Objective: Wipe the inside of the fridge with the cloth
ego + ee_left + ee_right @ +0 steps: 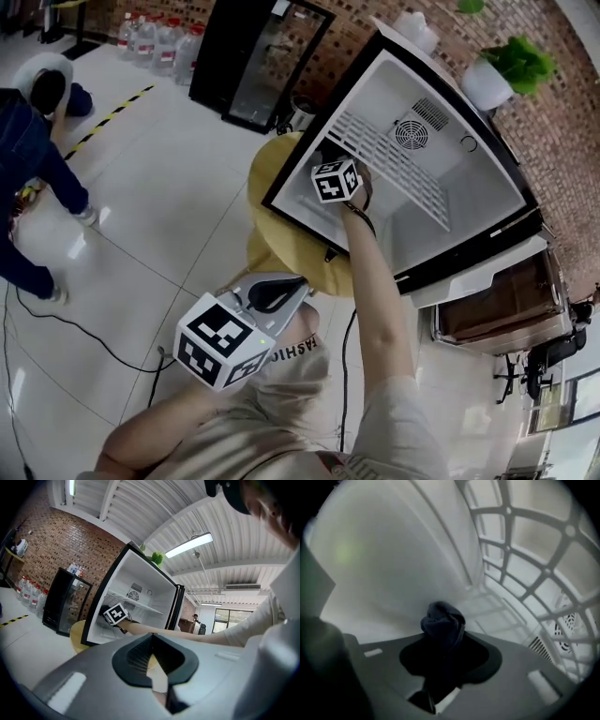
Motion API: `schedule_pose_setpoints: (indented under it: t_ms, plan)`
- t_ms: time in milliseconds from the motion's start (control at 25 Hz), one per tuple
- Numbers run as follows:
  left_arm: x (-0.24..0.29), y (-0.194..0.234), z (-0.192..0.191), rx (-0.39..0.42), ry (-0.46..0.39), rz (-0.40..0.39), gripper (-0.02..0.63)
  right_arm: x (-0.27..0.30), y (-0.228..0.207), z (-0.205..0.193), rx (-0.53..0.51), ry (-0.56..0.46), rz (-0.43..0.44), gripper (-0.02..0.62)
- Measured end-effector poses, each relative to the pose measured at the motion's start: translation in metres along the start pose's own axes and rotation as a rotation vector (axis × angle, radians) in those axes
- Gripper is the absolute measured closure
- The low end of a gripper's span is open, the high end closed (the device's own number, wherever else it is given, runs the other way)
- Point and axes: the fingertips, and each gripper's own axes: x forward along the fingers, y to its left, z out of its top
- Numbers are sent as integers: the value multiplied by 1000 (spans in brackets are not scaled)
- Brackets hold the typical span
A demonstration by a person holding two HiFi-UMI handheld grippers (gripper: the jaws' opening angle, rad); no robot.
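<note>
Fridge [469,178]: small, white inside, standing open on a round yellow tabletop [267,248]; its door [487,277] is swung out to the right. It looks emptied, so wiping seems to be under way on the left part of the interior.
Floor around: pale tiles, with a person [37,150] crouching at the far left and well clear of the work.
Glass-door cabinet [258,61]: black, just behind the tabletop, with water bottles [155,37] further back. Neither stands in the way.
Wire shelf [394,164]: white, spanning the interior across a round fan vent [411,134] in the back wall. It is the main obstacle, since a wide sweep could catch its bars.
Right tool [323,157]: reached into the near left of the fridge, beside the shelf's left end, its jaws clamped on the cloth.
Left tool [281,292]: held back near the person's body, outside the fridge, jaws closed on nothing.
Cloth [443,620]: dark and bunched into a wad that sticks out ahead of the right tool's jaws, close to the white left inner wall; blur hides whether it touches.
Next move: probably pressing the wad flat against that wall and drawing it along, keeping under the shelf; after that the back wall and the floor of the fridge remain.
Cable [75,323]: thin, black, trailing on the floor at near left, only a trip risk.
</note>
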Motion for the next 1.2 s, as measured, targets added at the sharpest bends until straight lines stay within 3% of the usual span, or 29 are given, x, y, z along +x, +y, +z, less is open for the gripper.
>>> schedule_pose_setpoints:
  t_ms: [160,360,520,600,680,800,920,1040,1200]
  plan:
    - [0,1,2,4,-13,-6,604,-13,-27,-33,-45,77,-70,476]
    - [-2,2,3,-9,-19,-20,604,-65,-94,-153,59,325,-225,477]
    - [-2,4,3,-16,-22,-17,604,-77,-111,-181,21,459,-271,479]
    - [0,2,0,-17,-14,-19,604,-79,-106,-174,57,465,-220,476]
    - [0,1,0,-13,-9,-22,604,-80,-88,-147,84,387,-145,474]
    - [-3,2,-1,-18,-6,-25,604,-64,-36,-81,-36,224,-22,473]
    - [-3,-1,0,-23,-6,-33,604,-35,7,-32,-148,130,61,471]
    - [-5,-4,6,4,-15,-29,604,-4,27,-14,-153,142,90,471]
    - [-9,2,4,-9,-16,-19,604,12,27,-34,-257,212,43,472]
